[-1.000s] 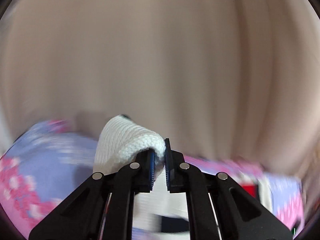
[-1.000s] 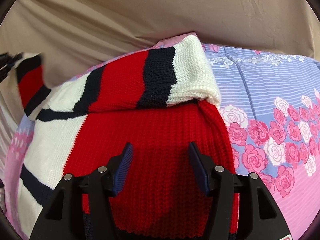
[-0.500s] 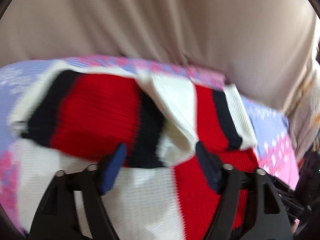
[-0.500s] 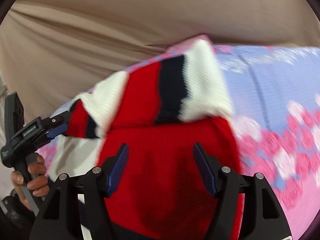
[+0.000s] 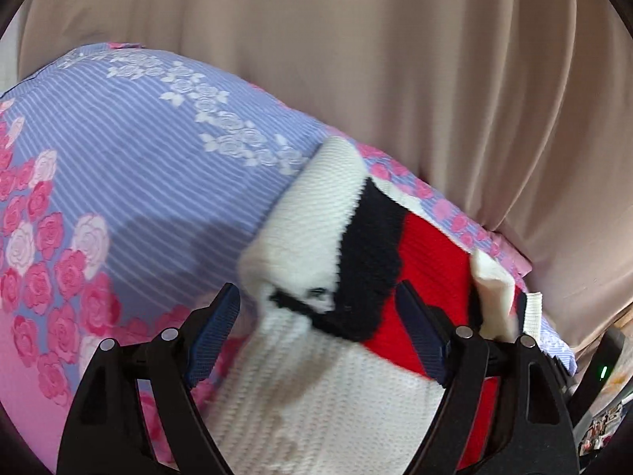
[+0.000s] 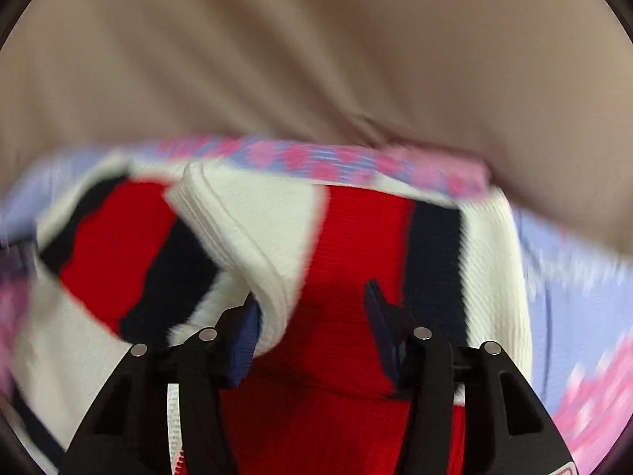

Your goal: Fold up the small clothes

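**Both grippers open above the striped sweater**

Left wrist view, near to far. We see the left gripper [image 5: 318,314] with its jaws spread wide and gripping nothing. Between and below the jaws lies the knitted sweater [image 5: 324,396], white at the near end. Just past the jaw tips, a folded sleeve [image 5: 316,213] crosses the garment, showing white, navy and red bands in turn. The left jaw tip sits at the sweater's left edge; the right jaw tip sits over the red band. We cannot tell whether either tip touches the knit. A white label [image 5: 530,314] shows beside the right jaw. The sweater rests on a bedsheet [image 5: 130,158], lilac-striped with pink and white roses. Behind it hangs a beige curtain [image 5: 376,51].

Right wrist view, near to far. This view is motion-blurred. We see the right gripper [image 6: 312,312] with its jaws partly open and clamped on nothing. The red body panel of the sweater fills the gap between them. The white cuff [image 6: 245,245] of one folded sleeve ends against the left jaw tip. A second sleeve, banded red, navy and white, lies beyond the right jaw. The floral bedsheet and beige curtain follow behind.
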A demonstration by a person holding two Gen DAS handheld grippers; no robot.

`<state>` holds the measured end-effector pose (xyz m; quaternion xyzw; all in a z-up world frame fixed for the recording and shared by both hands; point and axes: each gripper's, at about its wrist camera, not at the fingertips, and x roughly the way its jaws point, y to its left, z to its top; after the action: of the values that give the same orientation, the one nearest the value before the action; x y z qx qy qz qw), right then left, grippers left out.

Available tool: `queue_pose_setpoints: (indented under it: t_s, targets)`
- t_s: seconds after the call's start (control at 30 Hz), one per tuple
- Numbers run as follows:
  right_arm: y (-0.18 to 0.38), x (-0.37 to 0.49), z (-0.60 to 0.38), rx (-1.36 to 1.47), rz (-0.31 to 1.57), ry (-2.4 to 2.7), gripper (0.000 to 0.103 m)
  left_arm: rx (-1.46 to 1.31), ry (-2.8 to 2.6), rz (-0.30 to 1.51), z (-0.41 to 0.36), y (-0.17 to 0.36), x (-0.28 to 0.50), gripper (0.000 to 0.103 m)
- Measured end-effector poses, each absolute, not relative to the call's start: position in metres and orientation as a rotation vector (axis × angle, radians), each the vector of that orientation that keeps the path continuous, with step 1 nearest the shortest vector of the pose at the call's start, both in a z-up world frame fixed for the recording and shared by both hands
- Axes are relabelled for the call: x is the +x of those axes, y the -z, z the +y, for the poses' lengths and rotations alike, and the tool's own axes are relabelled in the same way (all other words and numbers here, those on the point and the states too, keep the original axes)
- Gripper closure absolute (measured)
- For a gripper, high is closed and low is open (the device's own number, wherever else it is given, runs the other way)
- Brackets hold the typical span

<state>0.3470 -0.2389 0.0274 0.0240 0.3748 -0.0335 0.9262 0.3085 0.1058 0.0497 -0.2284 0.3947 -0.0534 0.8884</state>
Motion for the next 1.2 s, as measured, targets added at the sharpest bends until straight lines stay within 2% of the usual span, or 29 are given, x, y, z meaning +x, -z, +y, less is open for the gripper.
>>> queue_pose_setpoints:
  t_s: [0.07,0.13,0.2,0.33,0.4,0.43,0.5,0.53,0.57,0.6,0.63,0.73,0.77,0.8,0.87,0.93,1.0,1.1,1.17,1.2]
  targets:
    - [-0.022,0.337,-0.275,0.172,0.77,0.115,0.048,-0.453,0.099,0.814,0.114,-0.051,0.306,0.025]
    - [-0.013,0.333,-0.294,0.217,0.801,0.14,0.047,-0.437,0.088,0.808,0.122,-0.051,0.304,0.025]
    - [-0.007,0.335,-0.302,0.292,0.829,0.088,0.047,-0.484,0.116,0.82,0.118,-0.051,0.303,0.025]
    - [-0.003,0.343,-0.308,0.414,0.828,0.001,0.036,-0.618,0.221,0.904,0.102,-0.039,0.313,0.024]
    - [-0.002,0.35,-0.308,0.441,0.824,-0.013,0.036,-0.681,0.209,0.929,0.099,-0.029,0.321,0.025]
    - [0.0,0.356,-0.309,0.451,0.835,-0.011,0.037,-0.7,0.196,0.926,0.1,-0.026,0.324,0.025]
    - [0.001,0.365,-0.307,0.431,0.845,0.014,0.059,-0.731,0.174,0.924,0.103,-0.022,0.334,0.028]
    - [-0.004,0.373,-0.305,0.401,0.851,0.012,0.089,-0.736,0.167,0.934,0.103,-0.022,0.338,0.039]
    - [-0.011,0.374,-0.307,0.407,0.836,-0.004,0.092,-0.731,0.159,0.94,0.103,-0.024,0.341,0.049]
    - [-0.028,0.372,-0.308,0.423,0.78,-0.013,0.093,-0.72,0.168,0.935,0.101,-0.029,0.345,0.081]
    - [-0.052,0.364,-0.308,0.415,0.7,-0.028,0.093,-0.681,0.191,0.92,0.098,-0.041,0.349,0.096]
    - [-0.111,0.327,-0.312,0.398,0.474,-0.089,0.093,-0.626,0.214,0.788,0.095,-0.081,0.339,0.096]
    - [-0.114,0.321,-0.315,0.39,0.444,-0.093,0.093,-0.592,0.208,0.729,0.093,-0.096,0.332,0.096]
    - [-0.106,0.325,-0.318,0.364,0.46,-0.069,0.093,-0.57,0.203,0.698,0.091,-0.102,0.327,0.096]
    - [-0.061,0.361,-0.324,0.332,0.644,0.004,0.093,-0.507,0.188,0.696,0.082,-0.096,0.325,0.096]
    - [-0.007,0.39,-0.334,0.359,0.819,0.071,0.094,-0.439,0.147,0.802,0.067,-0.059,0.339,0.096]
    - [-0.01,0.382,-0.336,0.408,0.773,0.036,0.094,-0.423,0.111,0.89,0.063,-0.022,0.346,0.096]
    - [-0.041,0.366,-0.334,0.392,0.635,-0.007,0.093,-0.38,0.104,0.808,0.058,-0.035,0.334,0.096]
    - [-0.021,0.381,-0.334,0.352,0.706,0.03,0.092,-0.38,0.103,0.795,0.059,-0.041,0.335,0.096]
    - [0.003,0.395,-0.335,0.322,0.8,0.052,0.092,-0.375,0.102,0.808,0.059,-0.038,0.338,0.095]
